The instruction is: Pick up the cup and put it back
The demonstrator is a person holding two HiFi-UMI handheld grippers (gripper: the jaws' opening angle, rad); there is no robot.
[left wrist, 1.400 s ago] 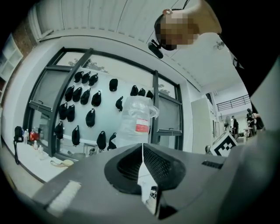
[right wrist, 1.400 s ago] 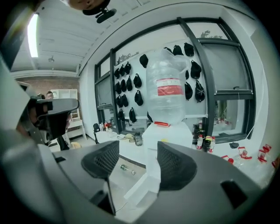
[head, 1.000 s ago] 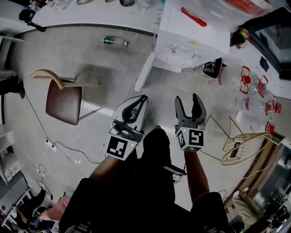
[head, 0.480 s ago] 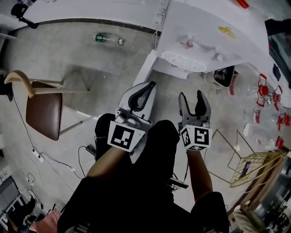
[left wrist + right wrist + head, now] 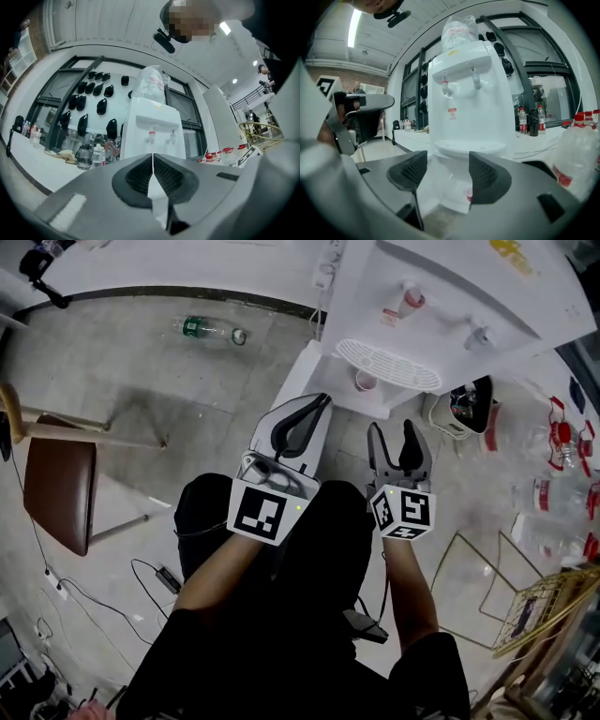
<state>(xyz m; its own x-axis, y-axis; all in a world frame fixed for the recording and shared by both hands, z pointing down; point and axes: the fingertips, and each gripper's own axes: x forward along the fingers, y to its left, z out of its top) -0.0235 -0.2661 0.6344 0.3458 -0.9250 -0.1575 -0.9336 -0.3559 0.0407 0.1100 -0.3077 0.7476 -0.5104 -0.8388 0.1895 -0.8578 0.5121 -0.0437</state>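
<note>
A small red cup (image 5: pixel 365 382) stands in the open lower compartment of a white water dispenser (image 5: pixel 450 306), under its round drip tray (image 5: pixel 386 365). In the right gripper view the cup (image 5: pixel 468 194) shows low down, just inside the right jaw's pad. My right gripper (image 5: pixel 392 433) is open and empty, pointing at the dispenser (image 5: pixel 468 103) a short way in front of it. My left gripper (image 5: pixel 316 410) is shut with nothing in it; its pads meet (image 5: pixel 152 157) below the dispenser (image 5: pixel 154 126) and its two taps.
The dispenser's cabinet door (image 5: pixel 298 381) stands open to the left. A brown chair (image 5: pixel 56 484) and a green bottle (image 5: pixel 206 330) are on the floor at left. A gold wire rack (image 5: pixel 534 606), red-capped bottles (image 5: pixel 562 442) and a kettle (image 5: pixel 464 409) sit at right.
Both grippers have come down and nearer the dispenser, which now fills more of the head view. The cup in the lower compartment has come into sight. Jaws unchanged.
</note>
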